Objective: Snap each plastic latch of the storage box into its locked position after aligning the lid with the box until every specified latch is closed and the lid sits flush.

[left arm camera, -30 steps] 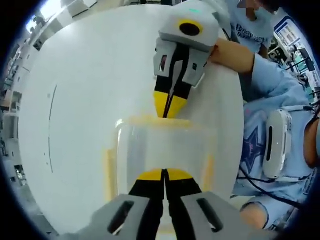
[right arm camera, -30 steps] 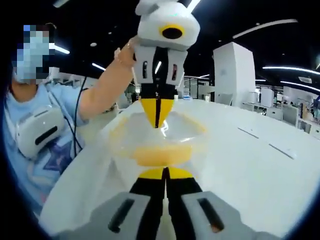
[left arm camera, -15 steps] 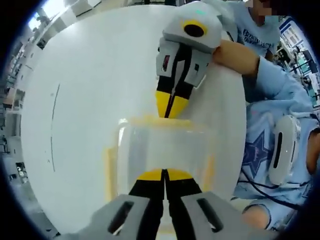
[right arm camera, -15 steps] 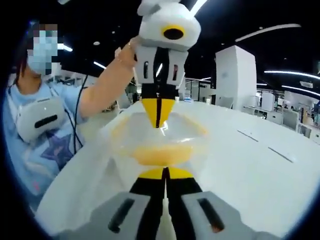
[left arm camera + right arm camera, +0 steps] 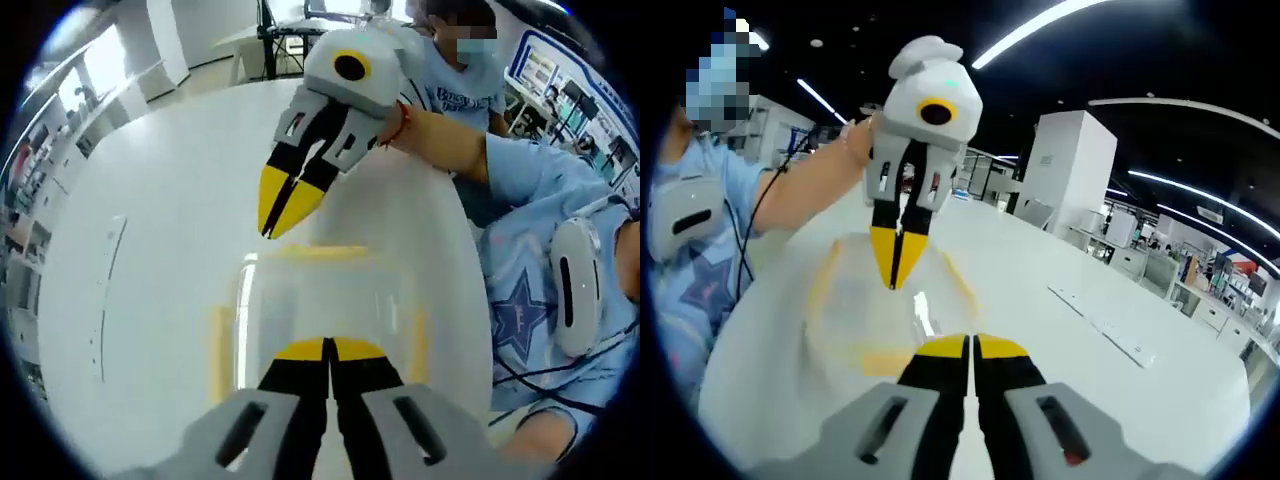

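Note:
A translucent storage box [image 5: 325, 305] with its lid on stands on the white table [image 5: 150, 260]. Yellow latches [image 5: 218, 340] show on its left, right and far sides. My left gripper [image 5: 328, 350] is shut, with its yellow tips at the lid's near edge. The right gripper [image 5: 275, 222] hangs tilted above the far latch [image 5: 320, 252], apart from it. In the right gripper view the box [image 5: 855, 310] lies low and blurred, its near latch [image 5: 880, 360] beside my shut right gripper [image 5: 968, 347]. The left gripper [image 5: 895, 282] points down at the lid's far part.
A person [image 5: 520, 200] in a light blue shirt stands at the table's edge and holds both grippers. Thin seams [image 5: 105, 290] mark the tabletop. Beyond the table are a white cabinet [image 5: 1065, 165] and office desks [image 5: 1200, 290].
The right gripper has lifted off the box's far latch and swung up and aside. Its view now looks higher, with the box lower in it. The left gripper stays at the lid's near edge.

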The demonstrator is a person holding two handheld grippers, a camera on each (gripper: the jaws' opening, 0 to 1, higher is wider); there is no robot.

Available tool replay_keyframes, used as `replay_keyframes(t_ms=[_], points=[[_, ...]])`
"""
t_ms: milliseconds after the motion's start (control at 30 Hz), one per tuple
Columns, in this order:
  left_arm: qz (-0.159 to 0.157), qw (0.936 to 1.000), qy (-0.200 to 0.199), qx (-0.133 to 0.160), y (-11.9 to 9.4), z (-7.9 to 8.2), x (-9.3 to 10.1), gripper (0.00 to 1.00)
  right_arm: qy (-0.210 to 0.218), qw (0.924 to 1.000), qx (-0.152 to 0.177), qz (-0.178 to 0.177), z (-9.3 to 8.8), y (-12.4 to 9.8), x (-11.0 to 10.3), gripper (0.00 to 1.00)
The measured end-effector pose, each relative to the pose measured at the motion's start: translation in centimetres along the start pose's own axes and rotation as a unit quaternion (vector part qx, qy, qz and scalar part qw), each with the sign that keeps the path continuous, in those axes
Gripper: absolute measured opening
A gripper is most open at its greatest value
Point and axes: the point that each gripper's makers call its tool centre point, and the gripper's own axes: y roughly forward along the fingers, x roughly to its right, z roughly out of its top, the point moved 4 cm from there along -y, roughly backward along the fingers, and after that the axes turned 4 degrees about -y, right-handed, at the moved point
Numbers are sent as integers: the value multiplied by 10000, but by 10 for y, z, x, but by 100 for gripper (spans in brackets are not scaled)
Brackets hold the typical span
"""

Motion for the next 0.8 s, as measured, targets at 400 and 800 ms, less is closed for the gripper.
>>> replay_keyframes(t_ms=[400,800], points=[[205,9987,129,446,-12,-21,-3,0,-835,9824,-1476,786,38,43,-26,0],[405,9973,-218,567,-27,-32,-7,0,-1674,9337,-2943,1167,35,48,-33,0]])
